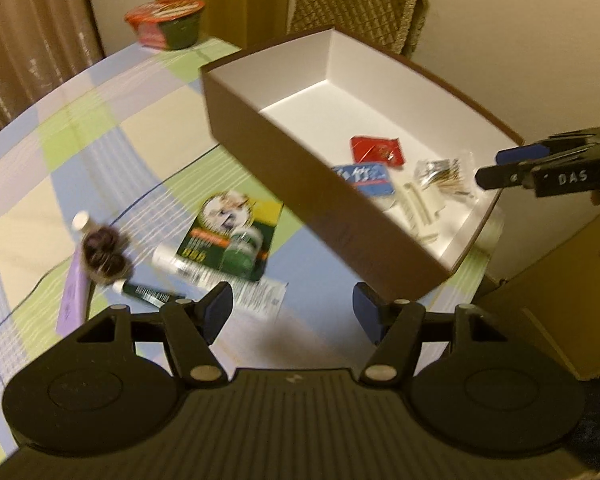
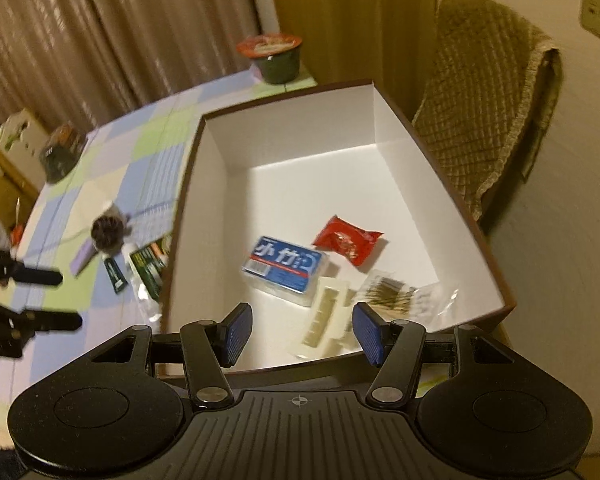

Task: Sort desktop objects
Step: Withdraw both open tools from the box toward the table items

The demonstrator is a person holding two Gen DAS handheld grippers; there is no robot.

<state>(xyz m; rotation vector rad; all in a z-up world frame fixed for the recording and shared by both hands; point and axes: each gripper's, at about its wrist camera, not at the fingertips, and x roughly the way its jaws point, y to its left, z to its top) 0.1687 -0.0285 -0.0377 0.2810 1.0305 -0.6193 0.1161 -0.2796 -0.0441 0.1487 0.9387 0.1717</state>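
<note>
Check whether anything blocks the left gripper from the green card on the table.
Nothing visible does. The left gripper is open above the tablecloth, and the green card lies ahead of it, flat and uncovered. The box stands to the right, off that path.

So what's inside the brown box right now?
The box holds a blue packet, red wrapper, clear toothpick bag and cream plastic piece. Its near edge hides behind the right tongs.

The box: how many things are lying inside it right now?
4, all near the tongs' end of the box: a blue packet, a red wrapper beyond it, a cream plastic strip, and a clear bag of small sticks. Something could hide below the near wall.
</note>
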